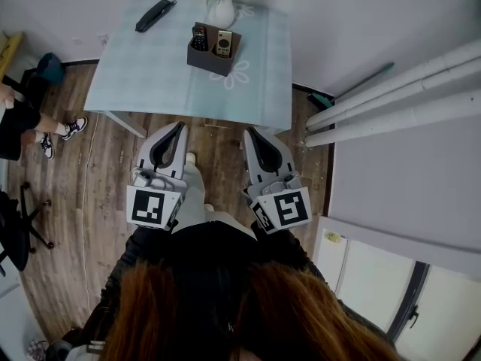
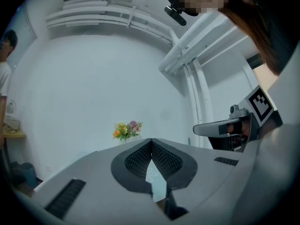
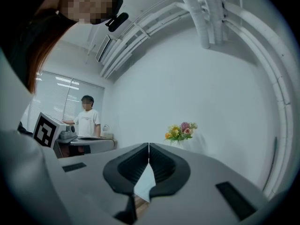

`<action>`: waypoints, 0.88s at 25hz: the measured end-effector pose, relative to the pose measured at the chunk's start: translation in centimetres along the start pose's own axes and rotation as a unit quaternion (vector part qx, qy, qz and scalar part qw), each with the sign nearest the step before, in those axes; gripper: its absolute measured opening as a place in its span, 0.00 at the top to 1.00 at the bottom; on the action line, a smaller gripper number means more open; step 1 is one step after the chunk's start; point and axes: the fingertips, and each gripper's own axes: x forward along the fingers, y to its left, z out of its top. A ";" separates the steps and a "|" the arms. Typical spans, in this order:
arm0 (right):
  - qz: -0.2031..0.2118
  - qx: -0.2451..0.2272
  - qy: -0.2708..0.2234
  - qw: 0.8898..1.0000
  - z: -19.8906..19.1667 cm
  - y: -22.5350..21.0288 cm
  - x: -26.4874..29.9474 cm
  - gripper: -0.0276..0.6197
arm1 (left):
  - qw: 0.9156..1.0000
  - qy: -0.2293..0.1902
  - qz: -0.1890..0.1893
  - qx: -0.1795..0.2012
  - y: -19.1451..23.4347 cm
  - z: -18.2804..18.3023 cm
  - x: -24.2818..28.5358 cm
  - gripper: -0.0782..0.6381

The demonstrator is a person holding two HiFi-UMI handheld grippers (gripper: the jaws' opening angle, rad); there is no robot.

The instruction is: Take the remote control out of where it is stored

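A dark holder box stands on the table with the pale blue cloth, toward its far side. Two remotes stand upright in it: a black one and a beige one. Another black remote lies flat at the table's far left. My left gripper and right gripper hover side by side over the wooden floor, short of the table's near edge. Both point at the table with jaws shut and nothing held. The left gripper and right gripper tips meet in their own views.
A white vase of flowers stands just behind the holder. A person stands at the left by a black chair, and also shows in the right gripper view as a person. White pipes run along the wall on the right.
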 end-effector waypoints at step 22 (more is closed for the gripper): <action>-0.052 -0.008 0.007 0.999 1.5 -5.6 19.0 0.93 | 0.998 0.001 -0.068 -0.004 13.8 1.2 15.6 0.88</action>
